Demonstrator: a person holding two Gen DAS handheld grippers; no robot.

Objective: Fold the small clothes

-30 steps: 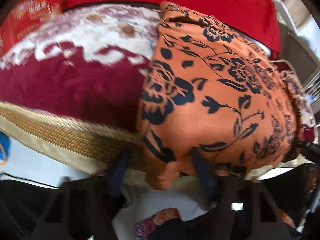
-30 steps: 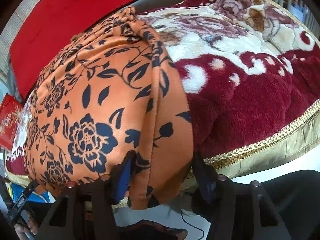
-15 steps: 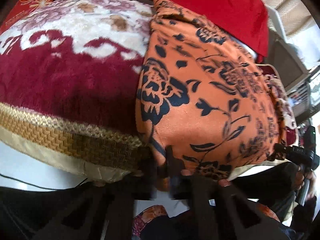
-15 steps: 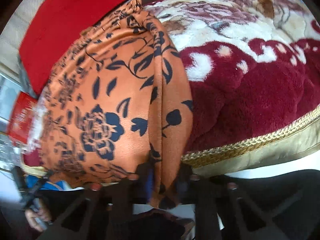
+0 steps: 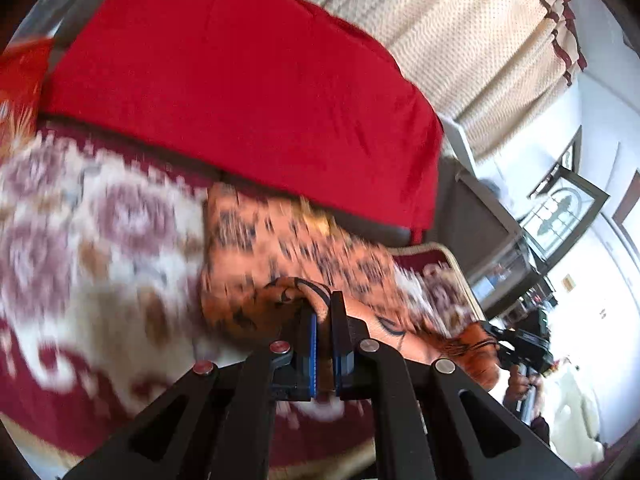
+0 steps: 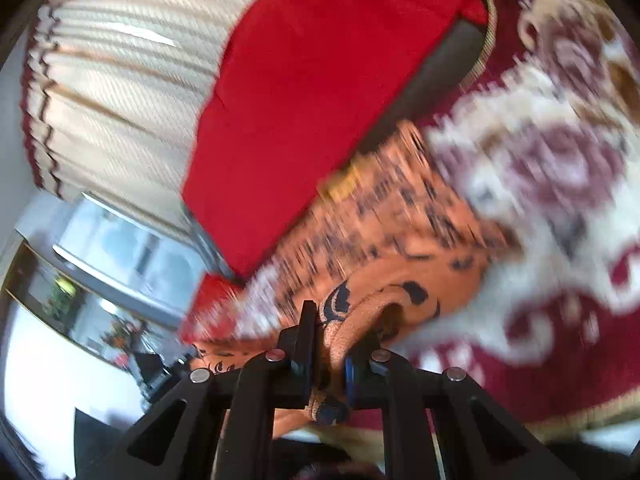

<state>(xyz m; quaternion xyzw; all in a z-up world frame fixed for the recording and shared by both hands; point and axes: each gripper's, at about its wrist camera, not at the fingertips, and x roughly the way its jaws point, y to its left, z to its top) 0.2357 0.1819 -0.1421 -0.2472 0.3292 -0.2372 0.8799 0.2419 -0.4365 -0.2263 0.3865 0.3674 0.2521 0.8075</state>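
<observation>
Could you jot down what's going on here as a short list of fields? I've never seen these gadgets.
garment: orange floral cloth, near edge lifted
surface: maroon and cream floral blanket
left gripper: shut on the cloth's edge
right gripper: shut on the cloth's other near corner
behind: red cushion, beige curtain
picture quality: blurred by motion

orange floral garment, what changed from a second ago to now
Both grippers closed on the near edge of the orange black-flowered cloth garment: the left gripper on one corner, the right gripper on the other. Their jaws were open around that edge a second ago. Both then lifted it, and the views tilted up towards the curtain. The far part of the garment still lies on the plush maroon and cream blanket, before the red cushion.
</observation>
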